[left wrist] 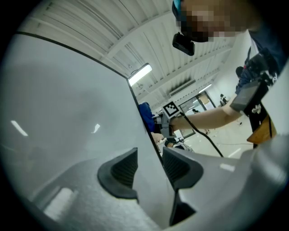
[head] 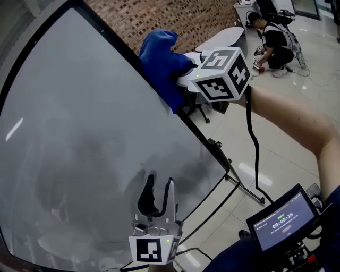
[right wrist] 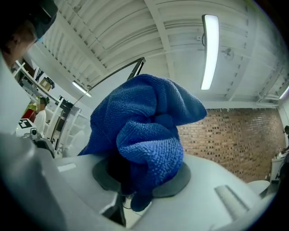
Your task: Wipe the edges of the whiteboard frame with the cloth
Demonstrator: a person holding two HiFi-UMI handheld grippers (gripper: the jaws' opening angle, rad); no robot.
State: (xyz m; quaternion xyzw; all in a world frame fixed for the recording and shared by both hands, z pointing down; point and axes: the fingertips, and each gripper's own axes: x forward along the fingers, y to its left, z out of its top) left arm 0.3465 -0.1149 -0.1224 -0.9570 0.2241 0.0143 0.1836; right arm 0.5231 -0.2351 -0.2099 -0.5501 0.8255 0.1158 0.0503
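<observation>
The whiteboard (head: 79,138) fills the left of the head view, its black frame edge (head: 204,139) running down to the right. My right gripper (head: 184,73) is shut on a bunched blue cloth (head: 162,58), which lies against the upper part of that edge. In the right gripper view the cloth (right wrist: 146,131) hides the pads and bulges out past the right gripper (right wrist: 142,173). My left gripper (head: 158,197) is lower down. In the left gripper view the frame edge (left wrist: 146,122) passes between the pads of the left gripper (left wrist: 151,168), which are closed on the board's edge.
The board's stand and its feet (head: 241,186) reach out over the tiled floor at right. A person (head: 273,45) crouches at the top right near a brick wall (head: 175,16). A small screen device (head: 284,220) sits at the lower right. A ceiling lamp (right wrist: 208,49) hangs overhead.
</observation>
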